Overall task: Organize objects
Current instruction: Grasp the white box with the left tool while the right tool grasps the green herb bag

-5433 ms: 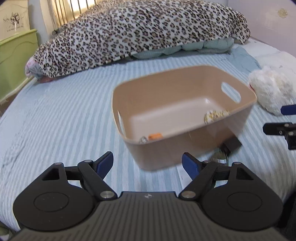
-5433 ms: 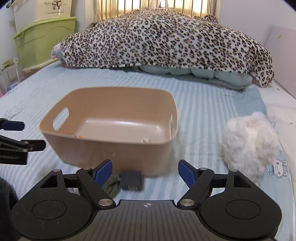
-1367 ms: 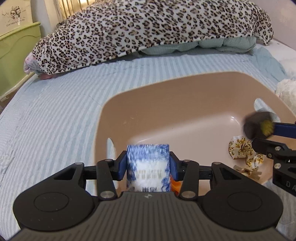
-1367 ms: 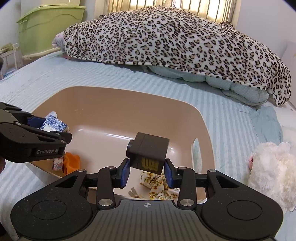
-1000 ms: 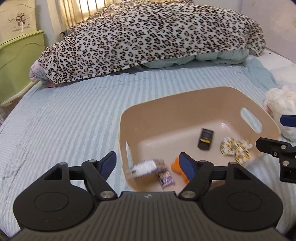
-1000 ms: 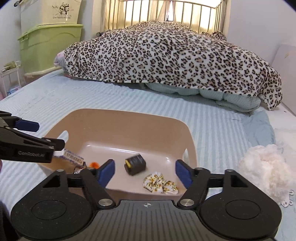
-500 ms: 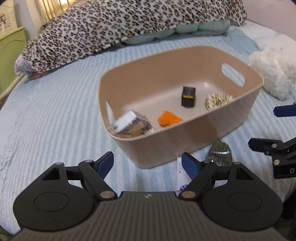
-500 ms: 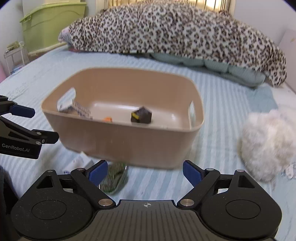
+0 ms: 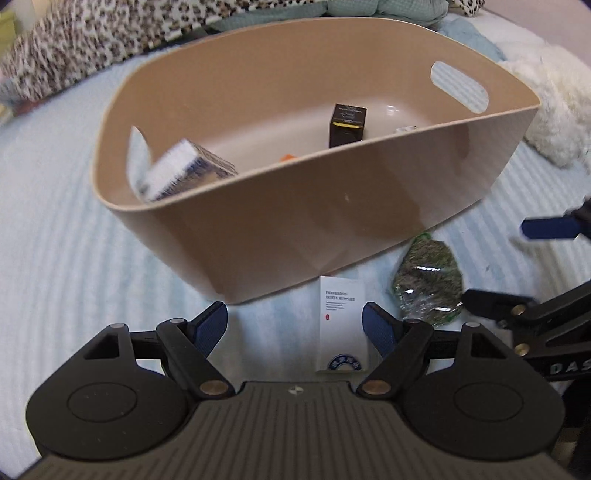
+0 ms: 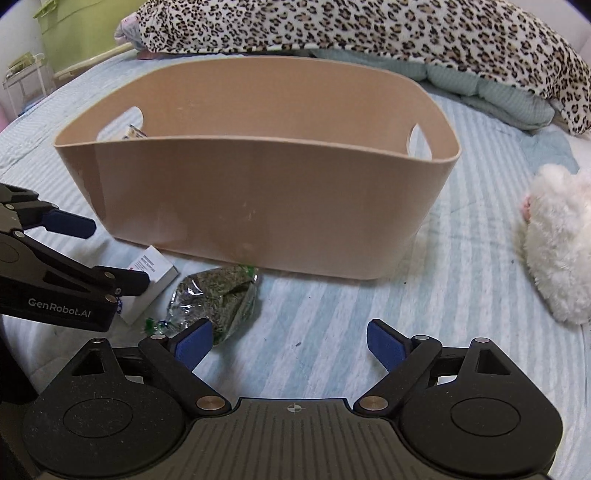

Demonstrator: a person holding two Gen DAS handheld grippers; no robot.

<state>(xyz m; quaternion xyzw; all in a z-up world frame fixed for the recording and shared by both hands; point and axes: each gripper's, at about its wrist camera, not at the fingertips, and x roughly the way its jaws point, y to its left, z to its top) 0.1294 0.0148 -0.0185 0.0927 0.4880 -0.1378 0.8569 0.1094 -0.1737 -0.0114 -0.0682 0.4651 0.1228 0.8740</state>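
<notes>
A tan plastic bin (image 9: pixel 314 206) (image 10: pixel 266 206) stands on the bed. It holds a blue-and-white box (image 9: pixel 184 173), a black box (image 9: pixel 347 123) and an orange item (image 9: pixel 287 158). In front of the bin lie a white card box (image 9: pixel 340 328) (image 10: pixel 151 273) and a clear bag of green dried bits (image 9: pixel 428 284) (image 10: pixel 218 299). My left gripper (image 9: pixel 295 328) is open and empty, low over the white box. My right gripper (image 10: pixel 290 345) is open and empty, just right of the green bag.
A white fluffy toy (image 10: pixel 557 243) (image 9: pixel 546 96) lies to the right of the bin. A leopard-print blanket (image 10: pixel 369 29) is heaped at the back. A green storage box (image 10: pixel 74 33) stands at the far left beyond the striped bed sheet (image 10: pixel 461 295).
Both grippers dropped the blue-and-white box and the black box into the bin, then opened and came down low in front of the bin, close to the white box and the green bag.
</notes>
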